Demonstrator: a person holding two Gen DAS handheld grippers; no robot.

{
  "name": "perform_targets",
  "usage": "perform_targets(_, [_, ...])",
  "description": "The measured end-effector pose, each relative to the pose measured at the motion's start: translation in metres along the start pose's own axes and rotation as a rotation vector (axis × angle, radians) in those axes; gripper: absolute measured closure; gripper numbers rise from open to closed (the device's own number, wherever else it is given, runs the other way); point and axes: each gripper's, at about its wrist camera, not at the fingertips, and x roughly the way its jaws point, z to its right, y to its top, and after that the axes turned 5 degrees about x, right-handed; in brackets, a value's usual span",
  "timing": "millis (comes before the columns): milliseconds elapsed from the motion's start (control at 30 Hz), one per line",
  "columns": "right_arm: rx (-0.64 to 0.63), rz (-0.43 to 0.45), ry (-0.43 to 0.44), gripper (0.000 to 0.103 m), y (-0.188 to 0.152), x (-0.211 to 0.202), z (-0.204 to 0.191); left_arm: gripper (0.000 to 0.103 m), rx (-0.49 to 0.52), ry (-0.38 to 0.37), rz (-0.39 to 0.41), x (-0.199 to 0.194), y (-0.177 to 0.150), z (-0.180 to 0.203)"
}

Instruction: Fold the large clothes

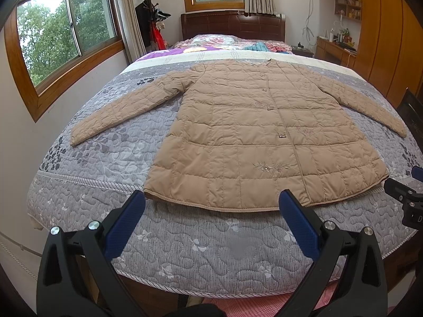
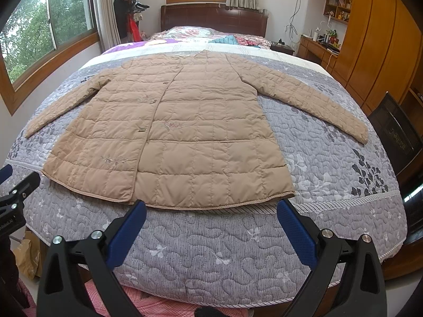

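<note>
While both tools are held short of the bed's foot, nothing has yet been grasped: the left gripper (image 1: 211,202) is spread wide with nothing between its blue pads, and the right gripper (image 2: 211,212) is likewise wide and empty. Just beyond their tips lies the hem (image 1: 216,206) of the beige quilted, buttoned long coat (image 1: 253,132), which is laid flat, front up, on the grey floral quilted bedspread (image 1: 185,251), collar toward 12 o'clock.

The folding is judged not yet begun, and a sleeve fold is the likely first step. From the left view, the left sleeve (image 1: 119,116) runs out toward 9 o'clock; from the right view, the right sleeve (image 2: 317,105) runs toward 3 o'clock. Each cuff would best be pinched through both padded layers, lifted only slightly, and carried across the body so that the puffy filling is not dragged or bunched. Slippery shell fabric may slide from a shallow grip, so a deeper bite is advised. At the far end, a dark wooden headboard (image 1: 232,25) is seen.
</note>
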Motion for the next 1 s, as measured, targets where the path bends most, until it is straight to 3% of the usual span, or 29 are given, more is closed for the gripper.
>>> perform_targets(1000, [0.0, 0.001, 0.0, 0.004, -0.0005, -0.0006, 0.0007, 0.003, 0.001, 0.0, -0.001, 0.0008, 0.001, 0.0021])
